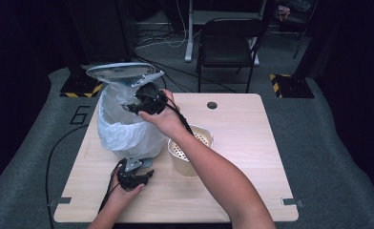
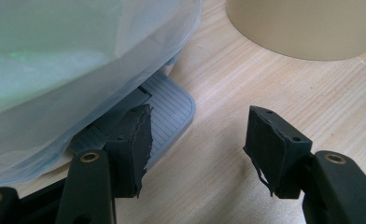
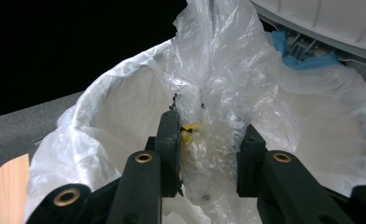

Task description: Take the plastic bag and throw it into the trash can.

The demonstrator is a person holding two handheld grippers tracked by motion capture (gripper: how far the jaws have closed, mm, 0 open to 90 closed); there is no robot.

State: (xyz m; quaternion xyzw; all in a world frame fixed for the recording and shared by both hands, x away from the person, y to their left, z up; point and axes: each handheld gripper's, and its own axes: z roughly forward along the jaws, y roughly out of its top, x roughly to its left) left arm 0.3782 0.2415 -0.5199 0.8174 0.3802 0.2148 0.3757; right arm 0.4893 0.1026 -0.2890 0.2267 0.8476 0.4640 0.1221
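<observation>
A pedal bin (image 1: pixel 123 129) lined with a white plastic bag stands at the table's left, its grey lid (image 1: pixel 120 71) raised. My right gripper (image 1: pixel 142 102) hovers over the bin's mouth. In the right gripper view its jaws (image 3: pixel 209 135) grip a bunched clear plastic bag (image 3: pixel 214 84) with a yellow bit inside, above the liner (image 3: pixel 116 107). My left gripper (image 1: pixel 135 179) rests low on the table in front of the bin, open. In the left gripper view its left jaw sits over the grey ribbed pedal (image 2: pixel 172 112) and nothing lies between the jaws (image 2: pixel 197 126).
A beige perforated cup (image 1: pixel 187 152) stands just right of the bin, under my right forearm, and also appears as the beige cup (image 2: pixel 302 28) close ahead of the left gripper. The wooden table (image 1: pixel 252 157) extends to the right. A black chair (image 1: pixel 228 43) stands beyond the far edge.
</observation>
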